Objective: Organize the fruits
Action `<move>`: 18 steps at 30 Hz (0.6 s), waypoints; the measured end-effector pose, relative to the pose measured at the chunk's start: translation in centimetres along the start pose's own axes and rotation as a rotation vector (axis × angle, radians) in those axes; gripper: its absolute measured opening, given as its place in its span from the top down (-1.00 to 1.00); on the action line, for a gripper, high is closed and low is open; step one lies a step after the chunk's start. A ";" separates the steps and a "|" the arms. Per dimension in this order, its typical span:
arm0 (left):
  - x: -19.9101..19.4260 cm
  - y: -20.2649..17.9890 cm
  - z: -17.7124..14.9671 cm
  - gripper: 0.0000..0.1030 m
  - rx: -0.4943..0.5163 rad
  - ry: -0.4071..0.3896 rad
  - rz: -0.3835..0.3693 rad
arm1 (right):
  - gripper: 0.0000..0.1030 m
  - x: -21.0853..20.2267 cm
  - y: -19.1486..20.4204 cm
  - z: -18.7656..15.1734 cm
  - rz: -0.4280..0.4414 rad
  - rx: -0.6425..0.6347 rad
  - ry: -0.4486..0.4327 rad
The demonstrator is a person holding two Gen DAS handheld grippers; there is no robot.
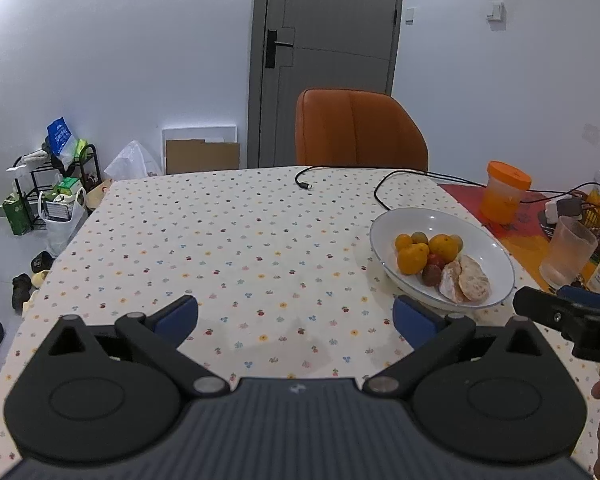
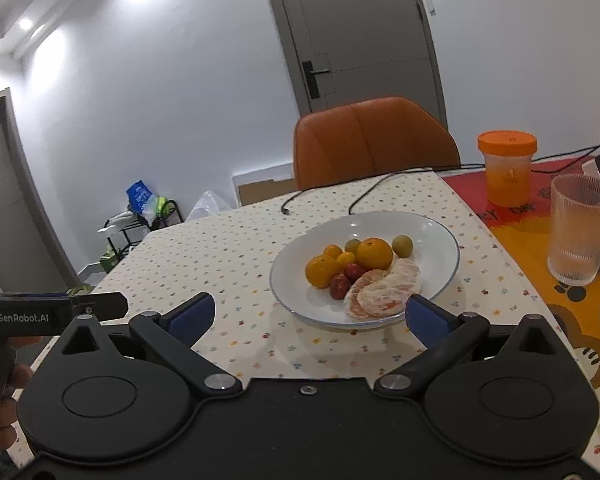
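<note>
Sitting piled in the white bowl [image 2: 365, 268] on the tabletop [image 2: 228, 256], the small oranges [image 2: 374, 253] are looking firm but prone to rolling, the peeled segments [image 2: 384, 294] soft and easily squashed; gripping gently across the middle seems best. Both the right tongs [image 2: 308, 314] and the left tongs [image 1: 296, 318] are hovering low, gaping wide, carrying nothing.

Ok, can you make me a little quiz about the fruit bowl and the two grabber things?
1. True or false: all the fruit lies inside the white bowl.
2. Which stands nearest the bowl? A) ribbed glass B) orange-lidded jar C) orange chair
3. Fill in: both the left gripper and the right gripper have their jaws ____.

Key: 1 true. 2 A. 3 open, and holding nothing.
</note>
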State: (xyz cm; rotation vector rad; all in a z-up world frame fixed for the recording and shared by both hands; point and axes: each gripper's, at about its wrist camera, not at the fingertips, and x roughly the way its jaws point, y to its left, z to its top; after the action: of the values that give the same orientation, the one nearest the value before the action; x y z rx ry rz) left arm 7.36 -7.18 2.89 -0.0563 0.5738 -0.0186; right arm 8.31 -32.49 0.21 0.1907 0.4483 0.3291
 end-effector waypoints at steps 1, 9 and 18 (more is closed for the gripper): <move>-0.3 0.0 0.0 -0.99 0.001 -0.007 0.003 | -1.00 -0.3 0.2 0.0 0.007 -0.007 -0.004; -3.2 0.4 -0.1 -0.99 0.016 -0.049 0.025 | -1.00 -2.4 1.4 -0.1 0.020 -0.041 -0.005; -5.3 1.5 -1.0 -0.99 0.013 -0.065 0.042 | -1.00 -3.9 1.8 -0.2 0.038 -0.028 -0.005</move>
State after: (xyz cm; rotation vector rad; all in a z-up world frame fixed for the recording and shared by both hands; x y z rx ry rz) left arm 2.40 -5.54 4.83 -0.0316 0.5095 0.0203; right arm 4.44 -32.19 2.03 0.1727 0.4349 0.3717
